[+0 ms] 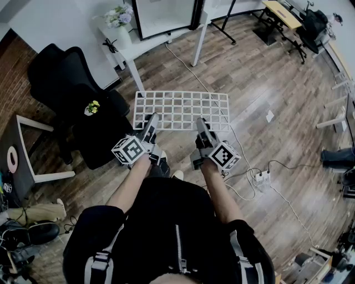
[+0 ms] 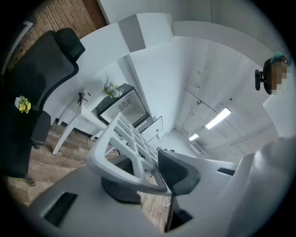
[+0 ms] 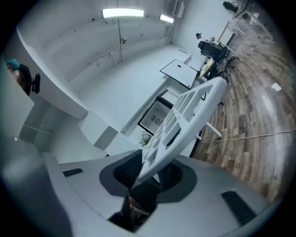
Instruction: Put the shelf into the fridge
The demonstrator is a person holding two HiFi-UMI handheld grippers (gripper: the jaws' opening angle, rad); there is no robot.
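Two big things frame my view: the wood floor (image 1: 266,83) and, at its far end, the white table (image 1: 150,47) that carries the fridge (image 1: 163,16). A black chair (image 1: 66,83) stands well to the left of my path. The fridge sits on the tabletop with its front toward me. From here I cannot tell whether its door is open.

The shelf (image 1: 180,111), a white grid, hangs roughly level in the air above the floor, between me and the table and well apart from the fridge. I carry it by its near edge. The left gripper (image 1: 151,121) is clamped on the rim near the left corner, with the rim pinched between its dark pads. The right gripper (image 1: 201,125) is closed on the same edge further right, and the grid runs out slantwise from between its pads. Both grippers point level.

So I judge the pick-up done and the carry under way. Everything at the fridge is left: close the gap, line the far edge up with the opening, slide the shelf in and let go. A small bunch of flowers (image 1: 119,16) stands just left of the fridge, and I would keep the shelf's corner away from it.
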